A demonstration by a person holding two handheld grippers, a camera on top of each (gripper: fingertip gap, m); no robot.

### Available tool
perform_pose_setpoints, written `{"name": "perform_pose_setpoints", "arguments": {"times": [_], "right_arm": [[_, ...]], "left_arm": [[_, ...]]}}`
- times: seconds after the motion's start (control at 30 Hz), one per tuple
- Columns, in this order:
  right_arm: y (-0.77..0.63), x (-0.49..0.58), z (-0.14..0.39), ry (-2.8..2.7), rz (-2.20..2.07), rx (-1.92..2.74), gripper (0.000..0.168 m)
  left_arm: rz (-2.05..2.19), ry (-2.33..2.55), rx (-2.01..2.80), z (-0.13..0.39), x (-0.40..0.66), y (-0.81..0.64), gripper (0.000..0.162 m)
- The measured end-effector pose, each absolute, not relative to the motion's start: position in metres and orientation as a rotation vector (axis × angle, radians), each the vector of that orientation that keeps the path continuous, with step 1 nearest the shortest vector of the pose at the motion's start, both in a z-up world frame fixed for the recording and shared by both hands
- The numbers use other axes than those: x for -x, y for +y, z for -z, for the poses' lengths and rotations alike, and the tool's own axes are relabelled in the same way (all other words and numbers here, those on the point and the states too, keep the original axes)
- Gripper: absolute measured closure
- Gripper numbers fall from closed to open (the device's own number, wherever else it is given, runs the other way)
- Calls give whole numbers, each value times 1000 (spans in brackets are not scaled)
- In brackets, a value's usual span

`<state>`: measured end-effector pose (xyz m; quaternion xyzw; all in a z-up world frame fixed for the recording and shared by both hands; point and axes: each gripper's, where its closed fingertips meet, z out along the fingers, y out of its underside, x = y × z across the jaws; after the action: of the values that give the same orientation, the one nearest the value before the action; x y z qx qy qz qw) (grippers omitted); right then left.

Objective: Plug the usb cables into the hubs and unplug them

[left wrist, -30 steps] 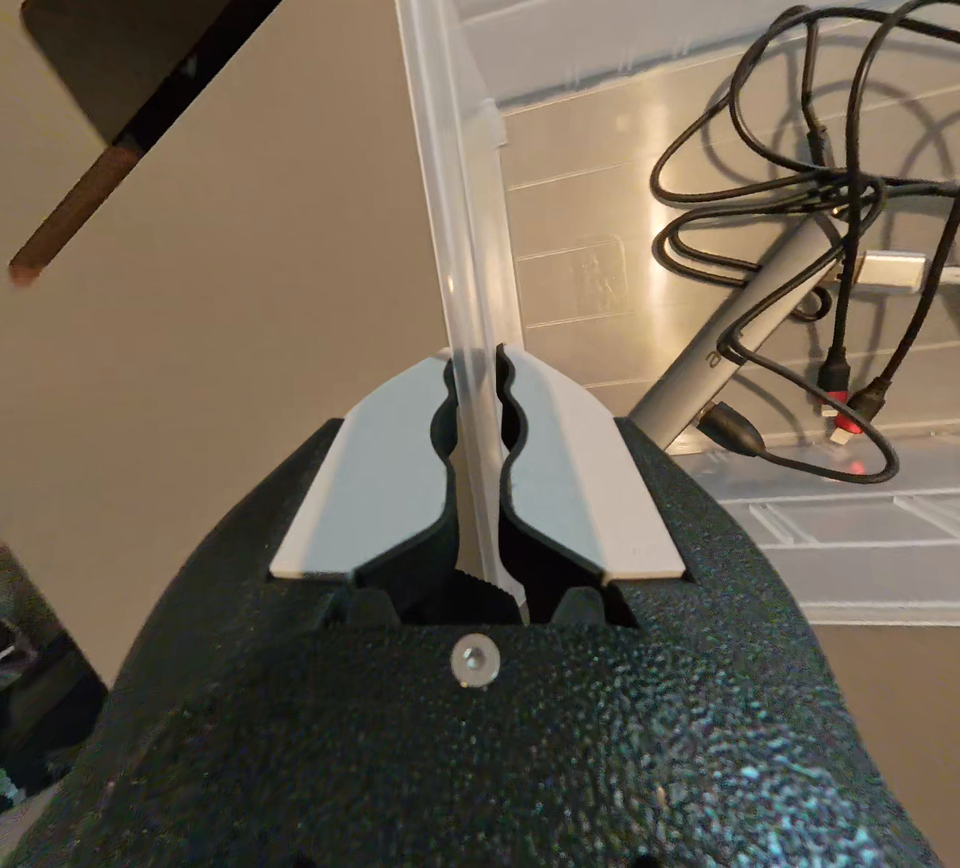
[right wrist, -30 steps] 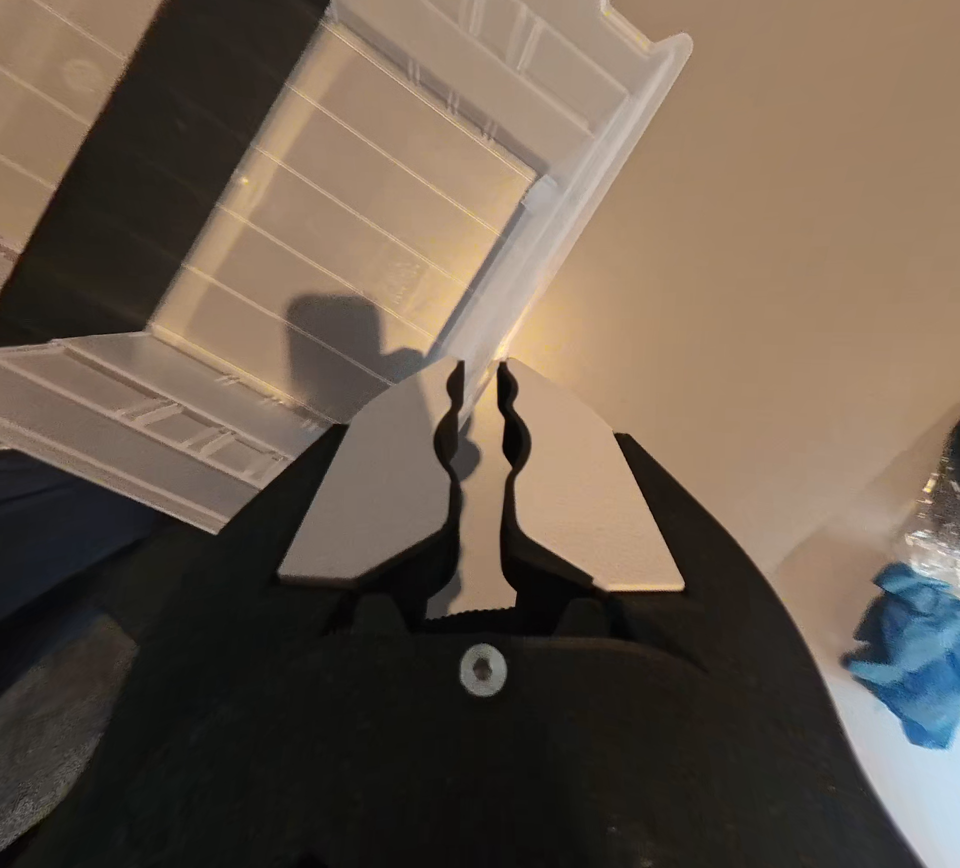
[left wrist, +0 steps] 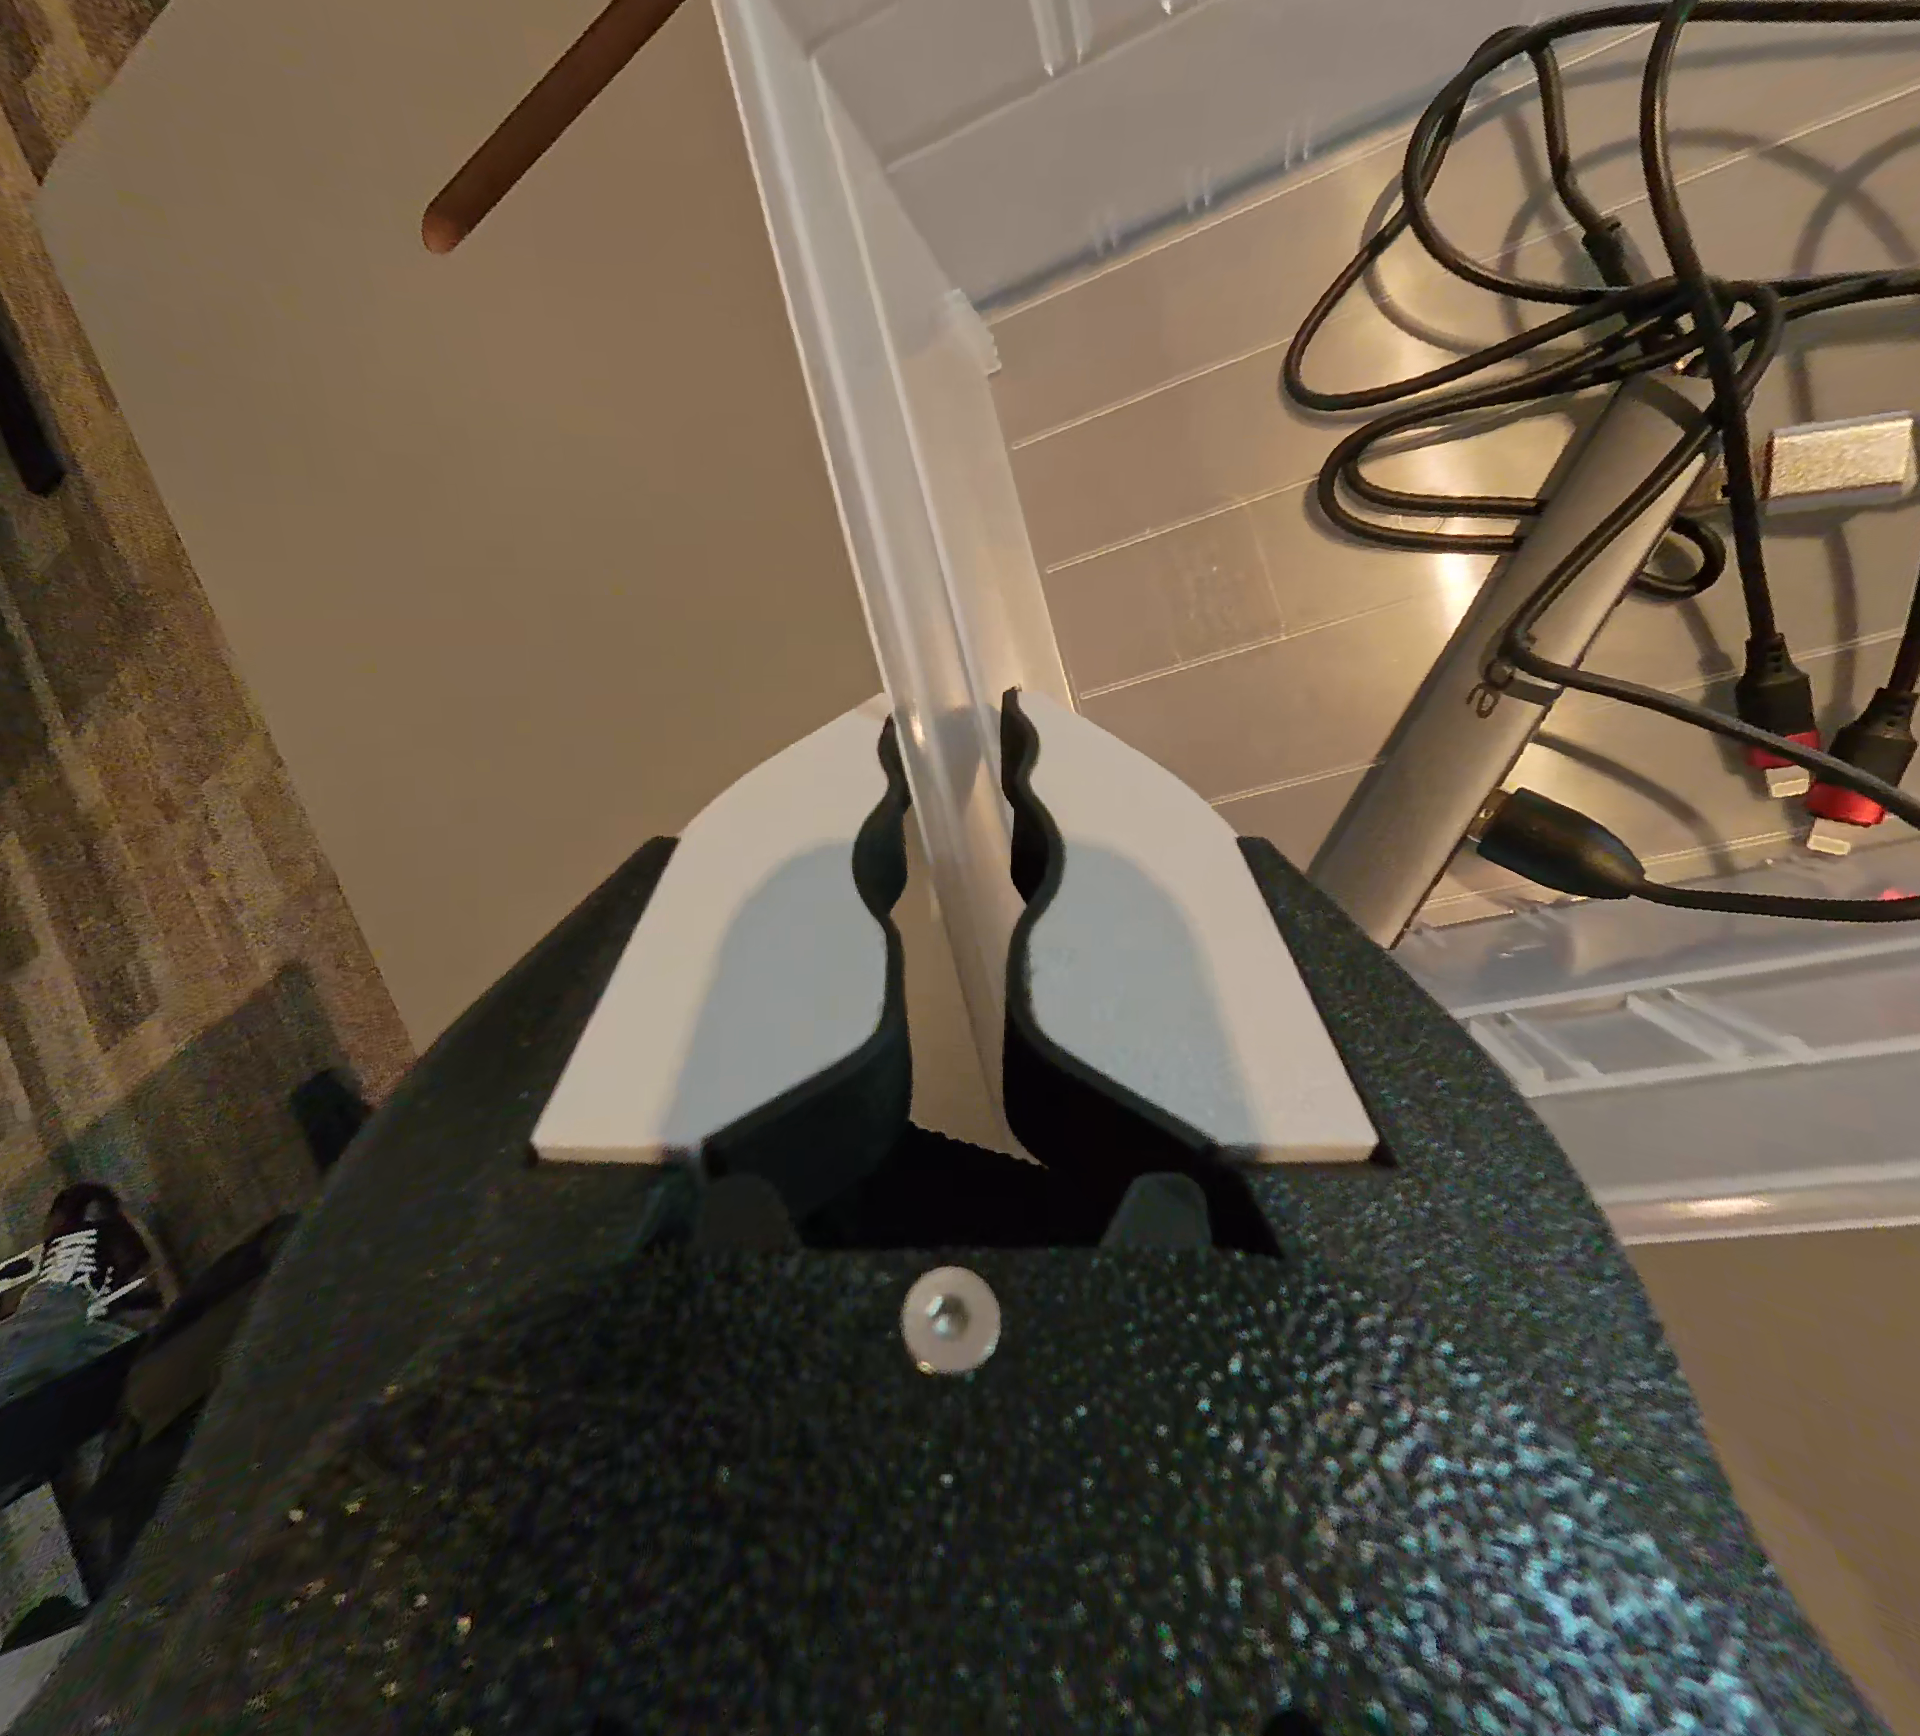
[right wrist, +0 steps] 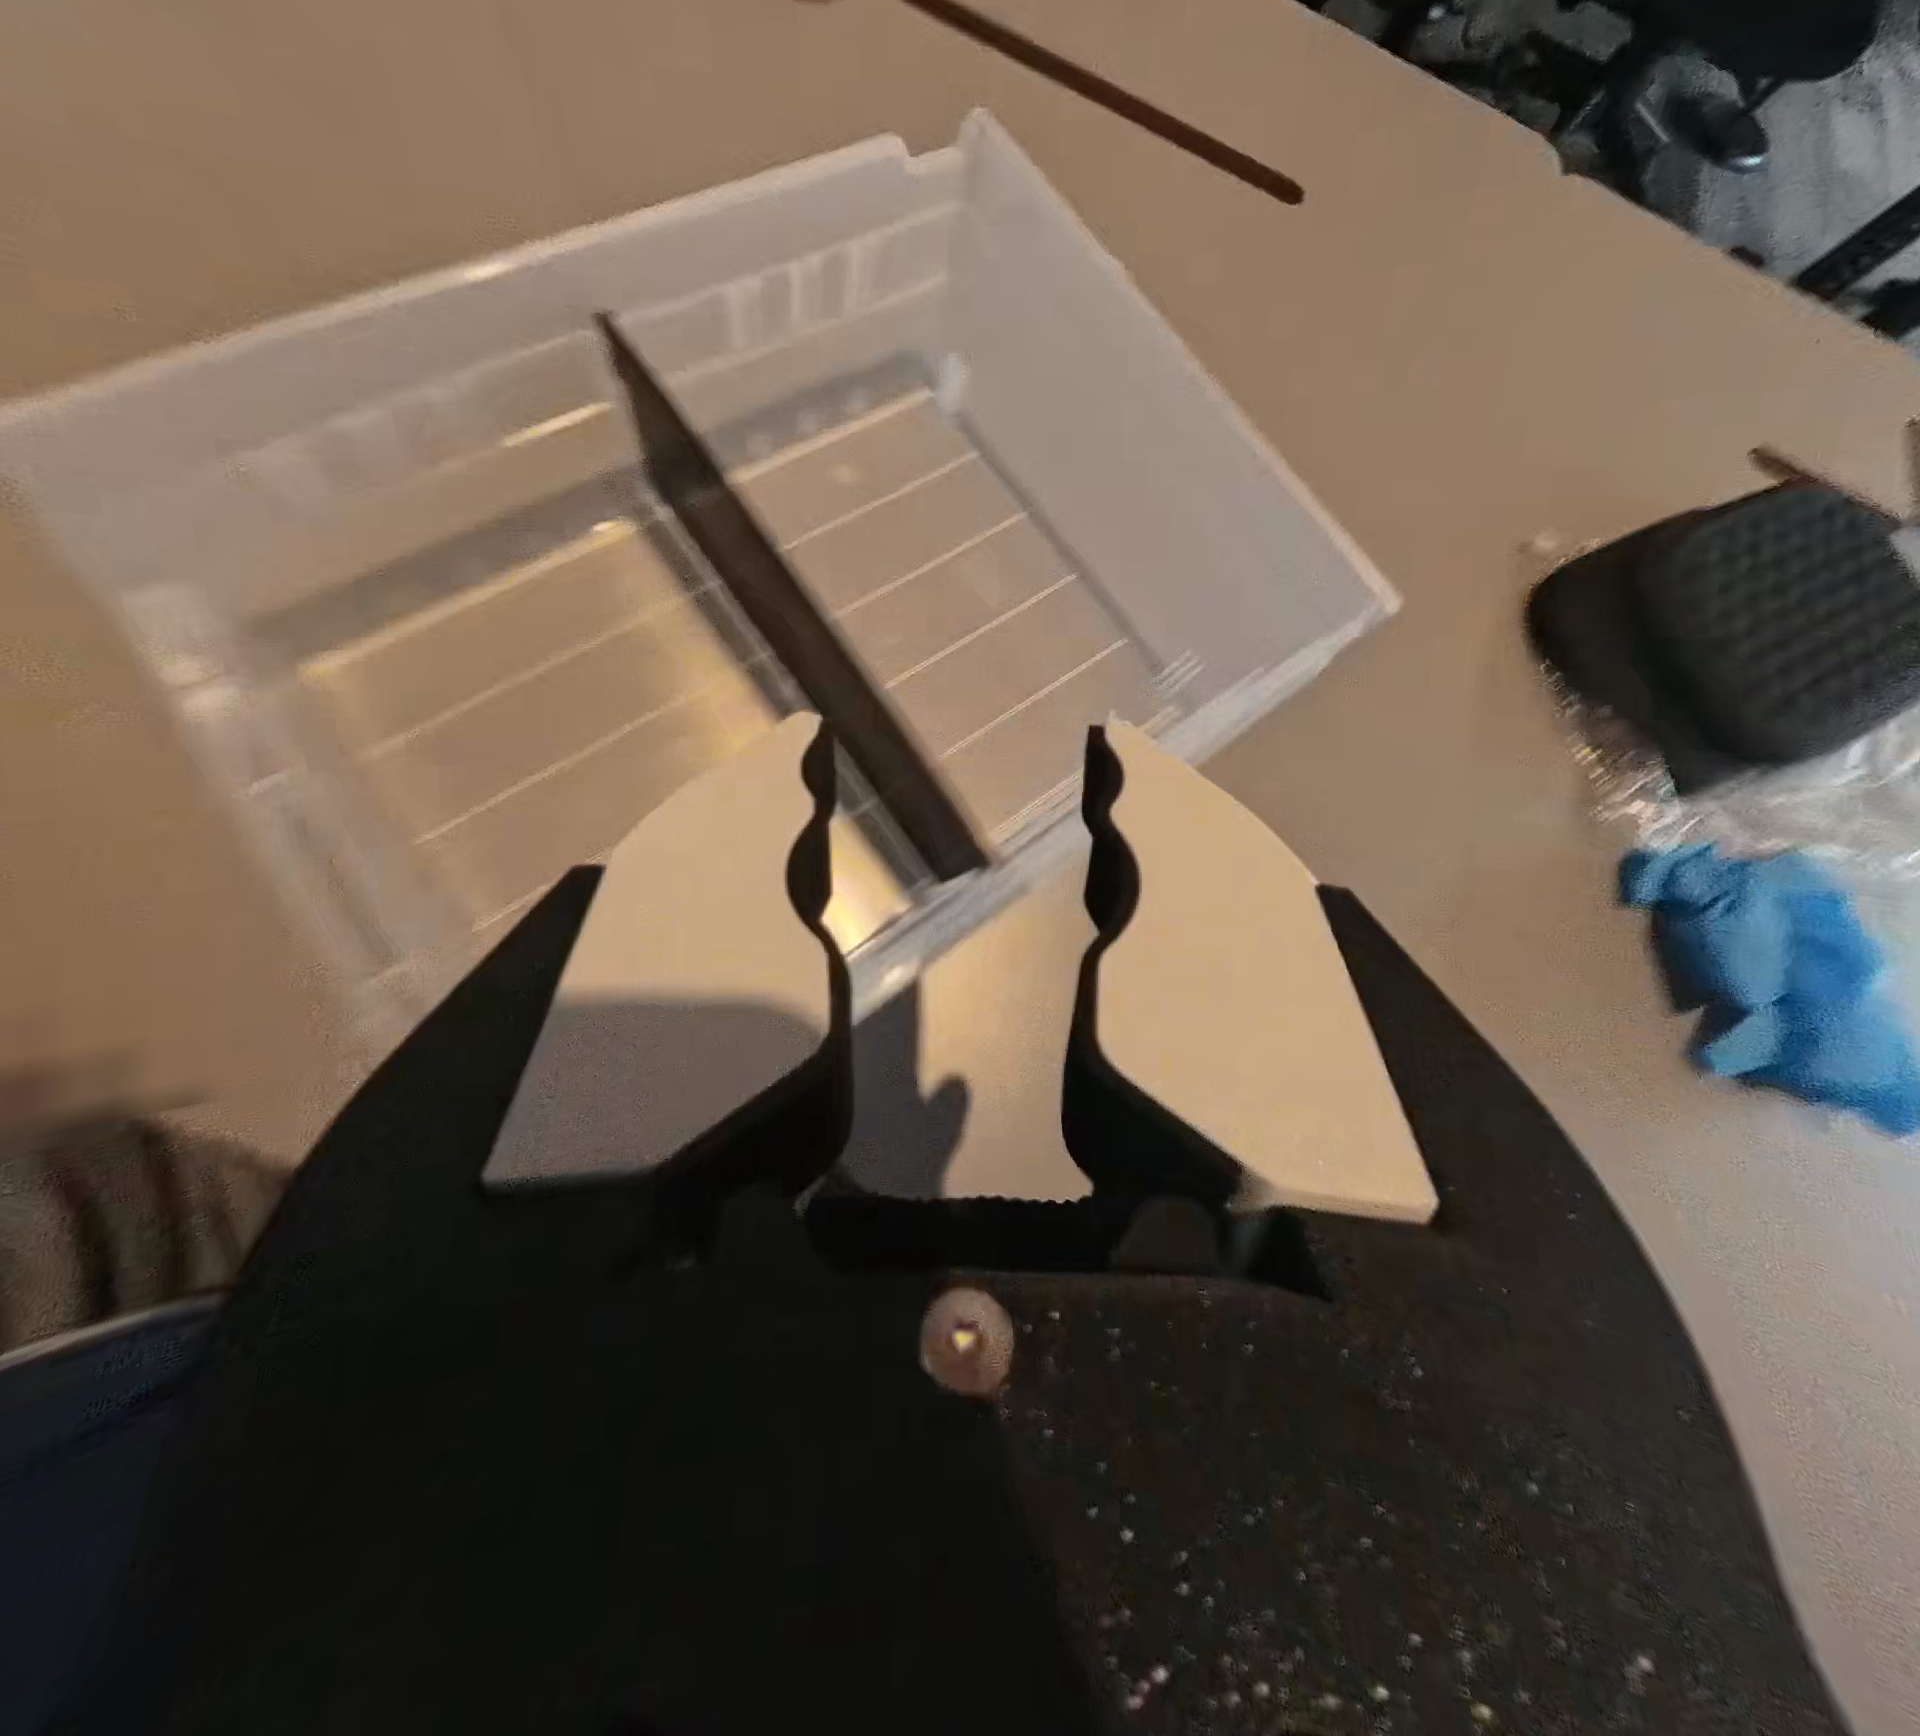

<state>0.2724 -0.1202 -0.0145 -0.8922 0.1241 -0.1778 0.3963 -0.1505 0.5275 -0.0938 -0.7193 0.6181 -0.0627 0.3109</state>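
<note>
Two cables, hub right of left tool, inside bin.

A crumpled blue glove lies on the beige desk beside some clear plastic wrap and a black quilted pad. A sneaker rests on the patterned carpet.
</note>
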Motion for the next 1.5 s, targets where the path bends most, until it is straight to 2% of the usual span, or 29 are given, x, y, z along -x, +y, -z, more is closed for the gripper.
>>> {"name": "perform_pose_setpoints", "arguments": {"times": [0.17,0.23,0.27,0.43,0.5,0.57,0.6,0.87,1.2,1.5], "right_arm": [[-178,-222,41,447,438,2279,115],[-183,-207,58,443,401,2333,117],[-181,-201,62,428,395,2337,124],[-172,-176,73,328,415,2445,117],[-172,-171,81,303,414,2490,120],[-174,-170,97,302,365,2548,138],[-171,-173,100,319,334,2530,141],[-164,-274,98,553,412,2391,161],[-136,-390,97,754,352,2243,159],[-135,-430,97,853,419,2176,164]], "left_arm": [[145,1618,1902,94,150,527,146],[139,1605,1909,94,151,526,146],[134,1601,1910,94,152,526,146],[146,1572,1910,94,159,522,146],[172,1558,1906,94,161,522,147],[204,1541,1906,94,161,521,147],[215,1535,1905,94,161,521,148],[205,1533,1897,93,161,522,147],[204,1537,1897,94,161,522,147],[212,1545,1888,94,159,525,148]]}}
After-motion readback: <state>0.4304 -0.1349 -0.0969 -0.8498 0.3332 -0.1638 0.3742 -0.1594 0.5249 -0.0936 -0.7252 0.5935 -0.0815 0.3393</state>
